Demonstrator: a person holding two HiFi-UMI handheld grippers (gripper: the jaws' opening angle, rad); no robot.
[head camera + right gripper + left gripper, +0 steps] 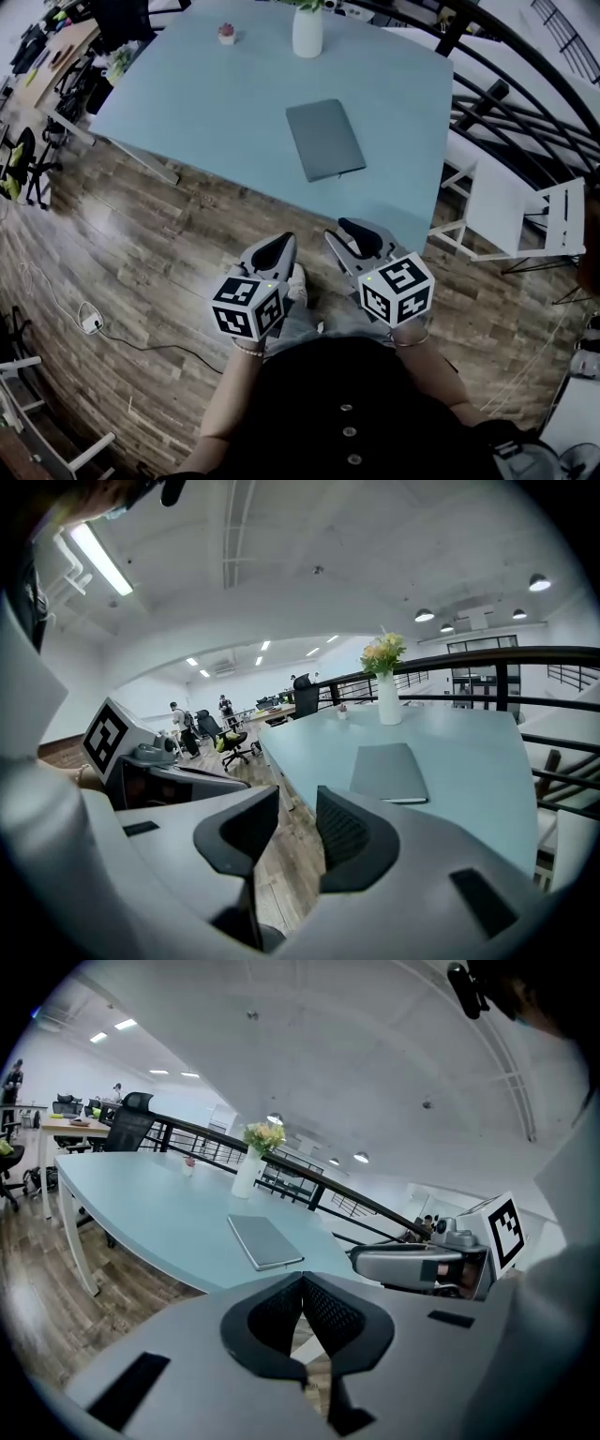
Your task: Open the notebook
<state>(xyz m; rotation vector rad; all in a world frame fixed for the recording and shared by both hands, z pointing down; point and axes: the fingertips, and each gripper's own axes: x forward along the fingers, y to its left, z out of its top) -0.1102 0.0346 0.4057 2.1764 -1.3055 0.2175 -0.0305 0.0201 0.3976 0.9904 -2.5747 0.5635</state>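
Note:
A closed grey notebook (324,139) lies flat on the pale blue table (206,103), near its front right edge. Both grippers hang over the wooden floor short of the table's edge and point toward it. My left gripper (274,249) has its pads meeting at the tips with nothing between them. My right gripper (351,238) stands open with an empty gap between its jaws. In the left gripper view the notebook (264,1240) lies ahead beyond the shut left gripper (302,1281). In the right gripper view the notebook (389,772) sits ahead and to the right of the right gripper (297,803).
A white vase (307,31) with flowers and a small pink pot (226,34) stand at the table's far side. A white chair (520,211) and a black railing (506,75) are to the right. Office chairs (19,164) and a floor cable (89,323) lie left.

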